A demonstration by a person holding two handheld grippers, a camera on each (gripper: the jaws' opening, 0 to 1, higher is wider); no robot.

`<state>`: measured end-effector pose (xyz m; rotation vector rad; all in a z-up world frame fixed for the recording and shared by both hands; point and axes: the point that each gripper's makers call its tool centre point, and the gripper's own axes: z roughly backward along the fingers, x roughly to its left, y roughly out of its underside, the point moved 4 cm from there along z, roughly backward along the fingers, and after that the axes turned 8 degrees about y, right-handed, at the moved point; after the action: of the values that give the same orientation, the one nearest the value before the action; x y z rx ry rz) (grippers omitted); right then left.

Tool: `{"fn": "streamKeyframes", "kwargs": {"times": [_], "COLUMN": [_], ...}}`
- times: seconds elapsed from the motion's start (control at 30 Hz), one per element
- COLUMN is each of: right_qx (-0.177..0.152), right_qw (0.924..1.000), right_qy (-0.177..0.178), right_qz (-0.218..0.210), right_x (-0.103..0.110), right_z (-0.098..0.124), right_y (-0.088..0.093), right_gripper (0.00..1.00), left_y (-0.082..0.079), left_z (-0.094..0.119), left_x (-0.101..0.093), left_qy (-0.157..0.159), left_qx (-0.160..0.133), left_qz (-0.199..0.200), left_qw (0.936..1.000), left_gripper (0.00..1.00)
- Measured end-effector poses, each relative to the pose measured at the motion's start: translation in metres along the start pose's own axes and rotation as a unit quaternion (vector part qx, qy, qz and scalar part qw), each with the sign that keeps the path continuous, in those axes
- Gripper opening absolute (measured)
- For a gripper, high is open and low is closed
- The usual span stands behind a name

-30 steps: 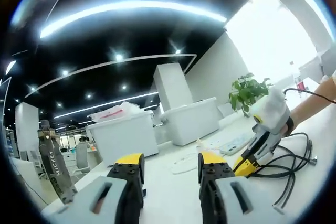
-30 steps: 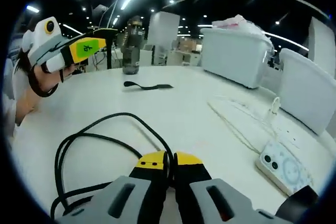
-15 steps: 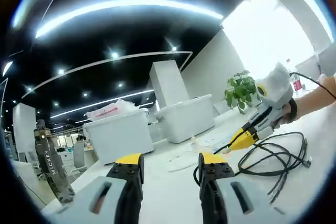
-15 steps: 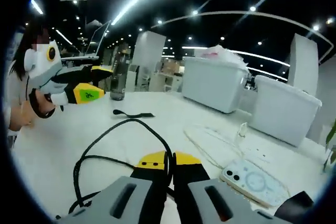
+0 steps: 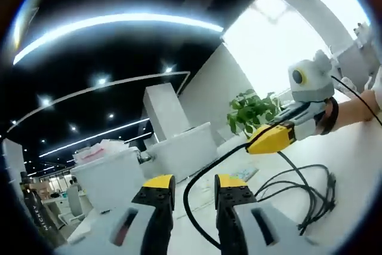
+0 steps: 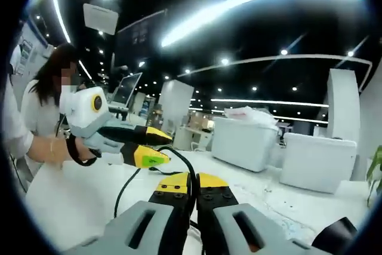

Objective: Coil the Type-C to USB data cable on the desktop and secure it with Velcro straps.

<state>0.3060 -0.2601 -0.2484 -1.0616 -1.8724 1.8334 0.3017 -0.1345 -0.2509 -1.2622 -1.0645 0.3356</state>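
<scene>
The right gripper is pinching the black data cable between closed yellow-tipped jaws and lifting it off the white desktop. The left gripper is holding its jaws parted with nothing between them; a loop of the cable is arching just in front of them. The rest of the cable is trailing in loose loops on the desktop. White storage bins and a potted plant are standing behind.
</scene>
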Motion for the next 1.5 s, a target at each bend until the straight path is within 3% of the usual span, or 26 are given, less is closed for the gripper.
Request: {"fn": "streamKeyframes", "kwargs": {"times": [0.07, 0.13, 0.23, 0.43, 0.5, 0.57, 0.67, 0.73, 0.8, 0.87, 0.93, 1.07, 1.27, 1.37, 1.5], "right_qx": [-0.006, -0.001, -0.001, -0.005, -0.013, -0.026, -0.043, -0.050, -0.061, -0.017, 0.053, 0.153, 0.203, 0.206, 0.206], "right_qw": [0.9996, 0.9996, 0.9997, 0.9997, 0.9989, 0.9947, 0.9845, 0.9809, 0.9704, 0.9725, 0.9819, 0.9786, 0.9756, 0.9736, 0.9754], "right_qy": [-0.020, -0.027, -0.025, -0.021, -0.020, -0.015, 0.007, 0.027, 0.052, 0.032, -0.005, -0.041, -0.055, -0.068, -0.064], "right_qz": [-0.016, -0.008, 0.007, -0.014, -0.041, -0.099, -0.170, -0.186, -0.228, -0.230, -0.182, -0.131, -0.064, -0.071, -0.045], "right_x": [0.006, 0.011, 0.014, 0.012, 0.014, 0.009, -0.009, -0.024, -0.042, -0.044, -0.036, -0.010, 0.007, 0.018, 0.023], "right_z": [0.002, 0.003, 0.004, 0.003, 0.001, -0.001, 0.000, 0.003, 0.007, 0.008, 0.005, -0.003, -0.013, -0.019, -0.026], "right_y": [-0.001, 0.001, 0.002, 0.000, -0.002, -0.004, -0.006, -0.005, -0.004, 0.006, 0.028, 0.079, 0.110, 0.114, 0.113], "right_gripper": [0.03, 0.03, 0.03, 0.03, 0.04, 0.07, 0.21, 0.15, 0.11, 0.11, 0.14, 0.16, 0.18, 0.18, 0.15], "left_y": [0.006, 0.006, -0.005, -0.005, -0.004, -0.004, -0.006, -0.005, -0.006, -0.008, -0.013, -0.027, -0.049, -0.061, -0.067], "left_z": [0.000, 0.003, 0.007, 0.010, 0.011, 0.012, 0.017, 0.019, 0.022, 0.026, 0.030, 0.039, 0.046, 0.048, 0.048], "left_x": [-0.004, -0.004, -0.009, -0.009, -0.007, -0.006, -0.003, 0.003, 0.008, 0.012, 0.017, 0.025, 0.021, 0.014, 0.006], "left_qy": [0.007, -0.010, -0.004, -0.007, -0.004, 0.006, 0.004, -0.006, -0.011, -0.022, -0.034, -0.054, -0.044, -0.031, -0.014], "left_qx": [0.016, 0.021, -0.007, 0.000, 0.004, -0.001, -0.009, -0.003, -0.005, -0.009, -0.019, -0.052, -0.100, -0.123, -0.136], "left_qz": [-0.019, -0.040, -0.063, -0.086, -0.088, -0.065, -0.048, -0.051, -0.048, -0.041, -0.041, -0.046, -0.050, -0.064, -0.071], "left_qw": [0.9997, 0.9989, 0.9980, 0.9962, 0.9961, 0.9979, 0.9988, 0.9987, 0.9988, 0.9989, 0.9984, 0.9961, 0.9928, 0.9898, 0.9880], "left_gripper": [0.28, 0.26, 0.12, 0.09, 0.08, 0.07, 0.07, 0.07, 0.07, 0.07, 0.07, 0.07, 0.07, 0.07, 0.07]}}
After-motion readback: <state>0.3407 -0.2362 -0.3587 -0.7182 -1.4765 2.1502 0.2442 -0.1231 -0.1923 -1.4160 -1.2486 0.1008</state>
